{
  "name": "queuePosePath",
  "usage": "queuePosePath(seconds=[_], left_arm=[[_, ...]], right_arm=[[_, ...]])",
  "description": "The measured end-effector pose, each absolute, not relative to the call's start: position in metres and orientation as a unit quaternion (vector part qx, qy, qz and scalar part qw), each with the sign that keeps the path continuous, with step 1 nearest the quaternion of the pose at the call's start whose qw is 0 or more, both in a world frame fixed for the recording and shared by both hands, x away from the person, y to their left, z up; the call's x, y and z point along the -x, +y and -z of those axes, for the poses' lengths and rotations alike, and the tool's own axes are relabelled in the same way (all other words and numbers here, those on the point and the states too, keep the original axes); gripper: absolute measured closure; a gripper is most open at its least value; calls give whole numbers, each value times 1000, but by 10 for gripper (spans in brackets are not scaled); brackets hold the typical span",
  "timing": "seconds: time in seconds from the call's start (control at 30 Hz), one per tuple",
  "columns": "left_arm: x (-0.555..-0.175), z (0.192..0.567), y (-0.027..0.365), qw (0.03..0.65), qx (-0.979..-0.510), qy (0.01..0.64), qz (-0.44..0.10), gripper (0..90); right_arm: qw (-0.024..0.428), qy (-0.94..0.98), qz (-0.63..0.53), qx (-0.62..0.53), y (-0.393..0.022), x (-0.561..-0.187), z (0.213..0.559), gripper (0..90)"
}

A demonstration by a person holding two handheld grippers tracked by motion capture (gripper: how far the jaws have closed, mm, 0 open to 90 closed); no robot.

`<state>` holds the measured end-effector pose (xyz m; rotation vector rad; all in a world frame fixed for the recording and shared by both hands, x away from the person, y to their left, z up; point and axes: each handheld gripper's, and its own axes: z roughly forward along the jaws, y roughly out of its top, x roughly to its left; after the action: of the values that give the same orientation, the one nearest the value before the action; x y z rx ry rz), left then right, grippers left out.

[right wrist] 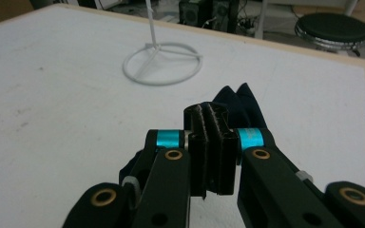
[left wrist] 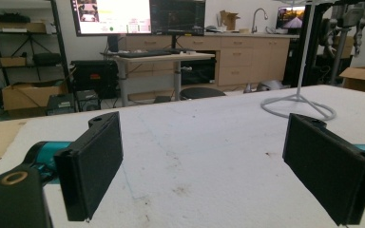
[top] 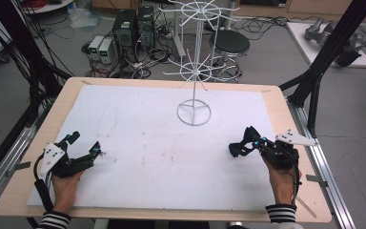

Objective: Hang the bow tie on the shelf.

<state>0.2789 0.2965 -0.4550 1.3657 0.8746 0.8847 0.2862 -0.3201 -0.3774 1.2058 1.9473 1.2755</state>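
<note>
My right gripper [top: 249,143] rests at the right side of the white mat [top: 147,143], shut on a small dark navy piece of cloth [top: 237,150]. In the right gripper view the jaws stand pressed together [right wrist: 211,116], and the cloth [right wrist: 241,100] bunches out beyond and below them. My left gripper [top: 86,141] lies low at the mat's left side, open. Its two black pads [left wrist: 95,161] are wide apart with bare mat between them. A white wire hanging rack stands at the back middle on a ring base [top: 194,113]. The ring base [right wrist: 162,62] is ahead of the right gripper.
The mat covers a wooden table [top: 38,143]. Black frame struts [top: 319,62] rise at the back right and at the left edge. Behind the table are a round stool [top: 229,43], computer towers [top: 133,28] and floor cables. Faint stains mark the mat's middle [top: 162,152].
</note>
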Motion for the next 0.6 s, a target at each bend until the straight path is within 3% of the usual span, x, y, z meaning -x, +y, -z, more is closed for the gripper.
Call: queuePosePath(seconds=[0.6], left_arm=[[-279, 455, 297, 604, -589, 378, -381, 136]], right_arm=[[275, 702, -535, -383, -282, -286, 341, 871]])
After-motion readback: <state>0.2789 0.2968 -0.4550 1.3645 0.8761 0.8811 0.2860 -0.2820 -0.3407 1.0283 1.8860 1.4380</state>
